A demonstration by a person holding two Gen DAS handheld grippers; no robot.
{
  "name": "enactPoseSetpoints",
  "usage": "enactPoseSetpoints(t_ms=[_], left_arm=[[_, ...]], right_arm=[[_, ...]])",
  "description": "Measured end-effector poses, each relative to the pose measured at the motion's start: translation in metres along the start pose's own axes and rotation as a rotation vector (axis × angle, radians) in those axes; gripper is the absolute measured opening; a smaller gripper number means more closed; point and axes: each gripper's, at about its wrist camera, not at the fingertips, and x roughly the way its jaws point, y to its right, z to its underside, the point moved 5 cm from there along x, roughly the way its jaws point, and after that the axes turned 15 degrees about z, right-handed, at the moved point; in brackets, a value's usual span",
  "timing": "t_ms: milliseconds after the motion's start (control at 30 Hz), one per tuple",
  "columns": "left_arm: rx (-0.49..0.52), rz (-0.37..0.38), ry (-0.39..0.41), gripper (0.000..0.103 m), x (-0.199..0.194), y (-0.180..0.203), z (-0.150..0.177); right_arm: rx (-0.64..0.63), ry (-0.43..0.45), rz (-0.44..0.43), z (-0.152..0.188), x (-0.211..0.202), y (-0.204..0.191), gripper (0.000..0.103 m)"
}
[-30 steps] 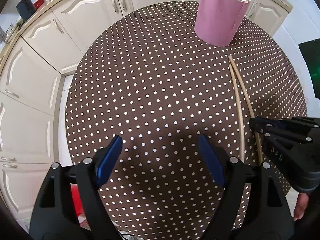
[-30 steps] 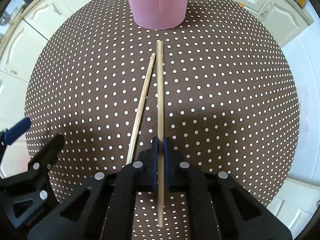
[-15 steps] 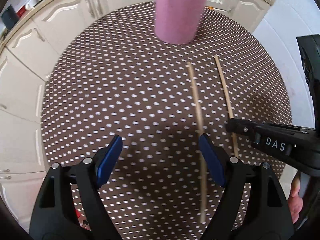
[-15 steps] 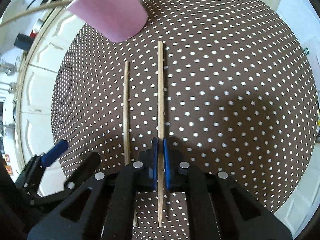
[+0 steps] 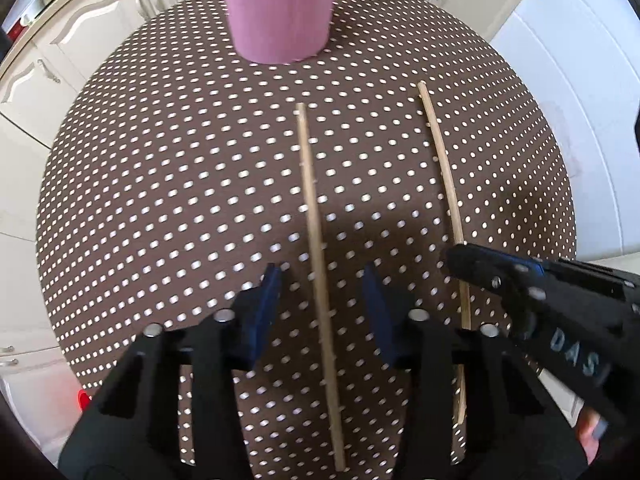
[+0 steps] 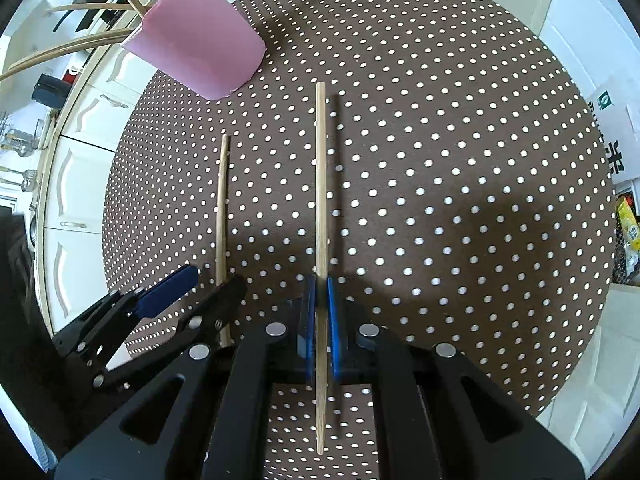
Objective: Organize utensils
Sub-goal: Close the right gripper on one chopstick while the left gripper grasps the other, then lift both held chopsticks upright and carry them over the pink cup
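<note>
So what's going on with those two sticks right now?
Right gripper shut on one chopstick. Left gripper closing around the other chopstick. Pink cup ahead, path clear.

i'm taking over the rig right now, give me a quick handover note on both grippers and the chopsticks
Right gripper: shut on one chopstick, which casts a shadow beside it on the dotted tablecloth.
Left gripper: jaws closing around the second chopstick, pads not yet touching it; that stick lies flat on the cloth.
Pink cup: stands at the far side of the table, already holding several sticks.
Done: earlier sticks are in the cup, one chopstick gripped.
Left: finish the left grip, then drop both chopsticks into the cup.
</note>
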Motion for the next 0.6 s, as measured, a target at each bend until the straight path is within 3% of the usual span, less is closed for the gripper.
enactPoseSetpoints(t_ms=[67,300,600], left_arm=[[0.004,-0.025,-0.012,0.033,0.009,0.010,-0.011],[-0.031,-0.051,0.018,0.007,0.010,0.005,-0.024],[-0.095,-0.007,0.046,0.006,-0.014,-0.009,-0.024]], right_arm=[[0.004,-0.002,-0.009,0.006,-0.008,0.014,0.005],[0.011,-0.009,-0.017,0.010,-0.016,0.035,0.005],[0.012,0.036,-0.072,-0.006,-0.035,0.034,0.005]])
